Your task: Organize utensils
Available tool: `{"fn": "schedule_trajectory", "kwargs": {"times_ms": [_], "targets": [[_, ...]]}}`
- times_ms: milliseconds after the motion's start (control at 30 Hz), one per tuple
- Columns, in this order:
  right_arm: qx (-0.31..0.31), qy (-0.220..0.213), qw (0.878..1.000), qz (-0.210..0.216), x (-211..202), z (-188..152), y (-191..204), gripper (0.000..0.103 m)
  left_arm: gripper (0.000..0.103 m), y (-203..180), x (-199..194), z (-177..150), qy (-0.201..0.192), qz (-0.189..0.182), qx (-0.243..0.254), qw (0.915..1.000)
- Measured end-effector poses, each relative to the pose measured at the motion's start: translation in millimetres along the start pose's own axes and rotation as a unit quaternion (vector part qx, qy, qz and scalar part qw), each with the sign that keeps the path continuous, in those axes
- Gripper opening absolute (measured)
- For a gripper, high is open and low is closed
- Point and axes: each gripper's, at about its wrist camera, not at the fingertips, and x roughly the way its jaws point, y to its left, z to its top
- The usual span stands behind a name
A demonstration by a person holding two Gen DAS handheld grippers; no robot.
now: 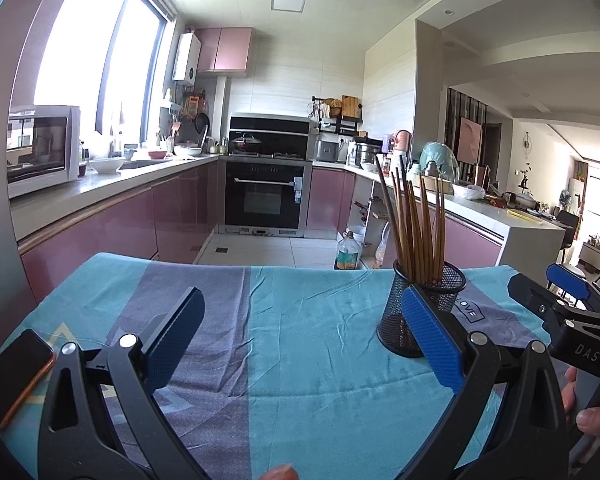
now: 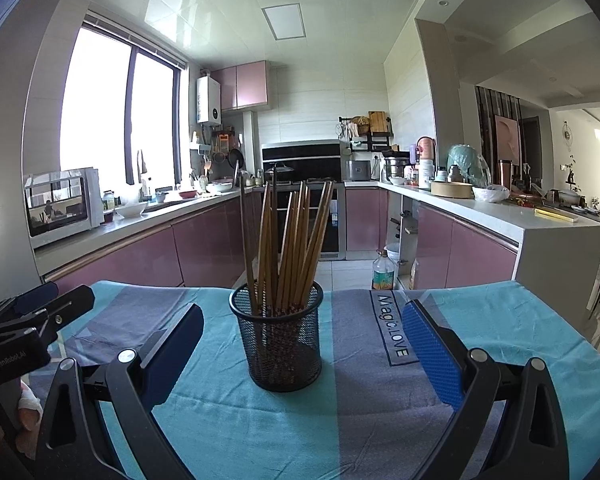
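Both your grippers hang low over the bench, fingers spread wide and holding nothing: the right gripper (image 2: 302, 348) squarely faces the mesh cup (image 2: 277, 338), which sits between its fingers' line of sight but apart from them, while the left gripper (image 1: 300, 340) looks past bare cloth (image 1: 308, 340) with the cup off to its right, partly behind its right finger. That stance reads as a rest or finish pose, since the chopsticks (image 2: 290, 240) all stand bundled upright in the cup, leaning against its rim (no loose one shows on the cloth in either view), so the sorting looks done or nearly so. A phone (image 1: 14, 380) lies at the cloth's near left edge, clear of the work. Writing you can read: "Magic.LOVE" printed on the cloth just right of the cup, "GenRobot.AI" on the left gripper's body as seen from the right wrist, and "DAS" on the right gripper's body as seen from the left wrist. Farther off, on the kitchen counter, a microwave (image 2: 64, 204) stands under the window.
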Motion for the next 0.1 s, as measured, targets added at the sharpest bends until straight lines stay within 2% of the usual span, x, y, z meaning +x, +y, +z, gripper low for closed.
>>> {"fn": "schedule_trajectory", "kwargs": {"times_ms": [100], "targets": [[0.016, 0.054, 0.998, -0.011, 21, -1, -23, 0.096, 0.097, 9, 12, -1, 0.027, 0.006, -0.009, 0.9996]]}}
